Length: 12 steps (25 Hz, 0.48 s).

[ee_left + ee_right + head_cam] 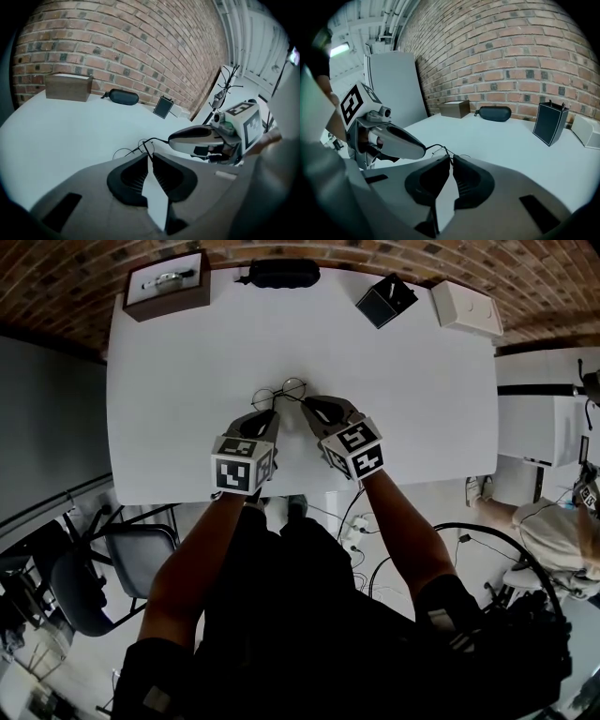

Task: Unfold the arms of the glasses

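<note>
Thin wire-framed round glasses (281, 390) hang just over the white table (187, 427), held between both grippers. My left gripper (272, 412) is shut on one thin arm, which shows as a dark wire pinched at its jaw tips (149, 157). My right gripper (305, 407) is shut on the other arm, seen between its pads in the right gripper view (451, 158). The frame's wire (140, 143) runs from the left jaws toward the right gripper (173, 139). In the right gripper view the glasses (438, 146) reach across to the left gripper (423, 149).
Along the table's far edge stand a brown wooden box (167, 284) with another pair of glasses on it, a black glasses case (281, 273), a small black box (386, 300) and a white box (466, 306). A brick wall rises behind. A chair (84, 587) stands at lower left.
</note>
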Available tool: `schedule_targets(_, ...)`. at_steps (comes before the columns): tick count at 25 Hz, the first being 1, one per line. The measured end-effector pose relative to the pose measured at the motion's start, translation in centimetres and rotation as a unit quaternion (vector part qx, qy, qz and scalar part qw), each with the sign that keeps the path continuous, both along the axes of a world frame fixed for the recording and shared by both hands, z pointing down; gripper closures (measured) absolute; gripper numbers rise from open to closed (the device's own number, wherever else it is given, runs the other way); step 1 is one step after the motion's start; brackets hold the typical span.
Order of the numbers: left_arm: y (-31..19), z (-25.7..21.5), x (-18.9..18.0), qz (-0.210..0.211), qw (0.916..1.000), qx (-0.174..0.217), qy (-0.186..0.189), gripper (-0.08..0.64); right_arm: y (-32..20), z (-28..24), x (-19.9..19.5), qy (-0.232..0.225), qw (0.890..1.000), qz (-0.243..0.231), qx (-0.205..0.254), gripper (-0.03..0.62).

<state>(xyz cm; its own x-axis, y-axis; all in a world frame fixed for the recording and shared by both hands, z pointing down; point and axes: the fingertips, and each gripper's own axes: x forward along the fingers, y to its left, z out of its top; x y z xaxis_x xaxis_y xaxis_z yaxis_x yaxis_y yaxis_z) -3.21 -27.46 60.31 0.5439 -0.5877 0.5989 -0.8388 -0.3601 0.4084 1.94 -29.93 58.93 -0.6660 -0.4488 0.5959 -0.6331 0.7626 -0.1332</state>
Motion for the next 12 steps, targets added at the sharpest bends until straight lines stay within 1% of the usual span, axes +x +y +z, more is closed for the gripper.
schedule_targets(3,-0.1,-1.4,0.6,0.008,0.9994,0.011,0.030,0.518,0.7,-0.9,-0.9,-0.027,0.999,-0.026,-0.006,0.566)
schedule_targets(6,-0.1,-2.6,1.4,0.020,0.9961,0.001,0.087,0.518,1.6,-1.5,-1.8,-0.041,0.997,-0.058,-0.009,0.566)
schedule_targets(8,-0.1,-3.3,1.6,0.028,0.9933,-0.003,0.112,0.518,2.3,-1.5,-2.2,-0.044,0.996,-0.077,-0.010,0.568)
schedule_targets(12,0.5,-3.6,2.0,0.054,0.9912,-0.007,0.121,0.518,3.3,-1.1,-2.4,-0.045,0.994,-0.101,-0.006,0.568)
